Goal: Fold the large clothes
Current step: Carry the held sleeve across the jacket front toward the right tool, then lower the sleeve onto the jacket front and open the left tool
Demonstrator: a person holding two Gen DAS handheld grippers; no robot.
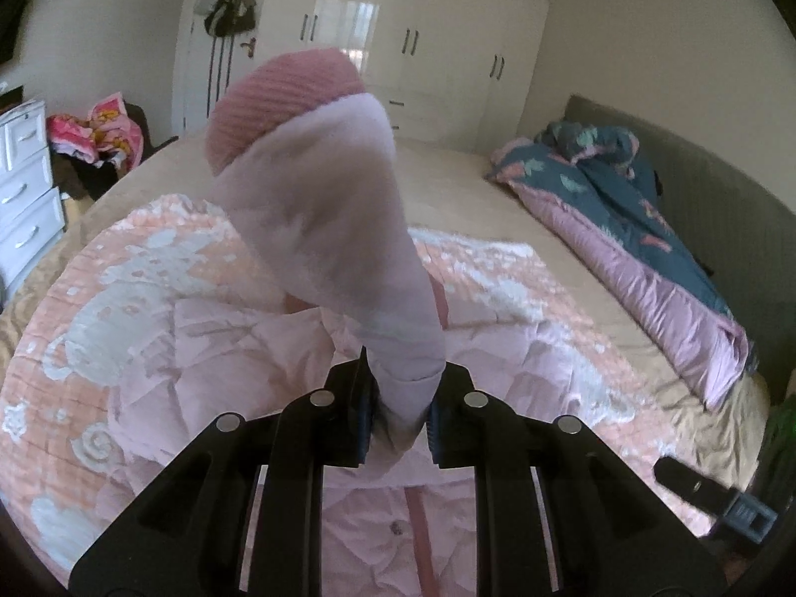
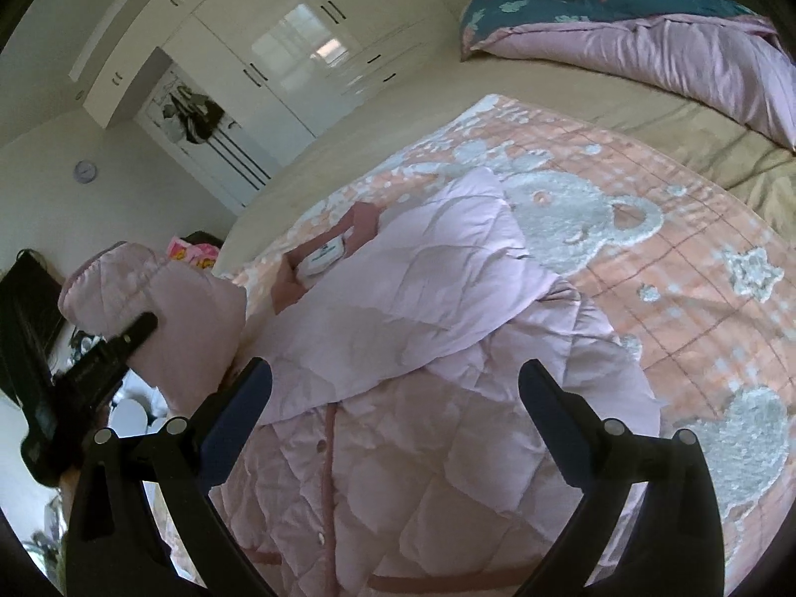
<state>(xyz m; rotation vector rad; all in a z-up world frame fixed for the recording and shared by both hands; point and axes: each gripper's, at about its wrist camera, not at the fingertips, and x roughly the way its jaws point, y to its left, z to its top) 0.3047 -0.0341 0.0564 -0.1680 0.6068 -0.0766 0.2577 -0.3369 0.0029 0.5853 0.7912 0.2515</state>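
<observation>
Quilted pink jacket (image 2: 413,348), ribbed cuff (image 1: 278,99), left tongs (image 1: 398,418) pinching sleeve (image 1: 348,248)

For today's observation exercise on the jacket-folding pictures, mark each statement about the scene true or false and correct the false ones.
1. The left gripper is shut on a sleeve of the pink quilted jacket. True.
2. The right gripper holds the other sleeve. False: its jaws stand open and hold nothing.
3. The jacket lies on a bear-patterned blanket. True.
4. The wardrobe doors stand open. False: they are closed.
</observation>
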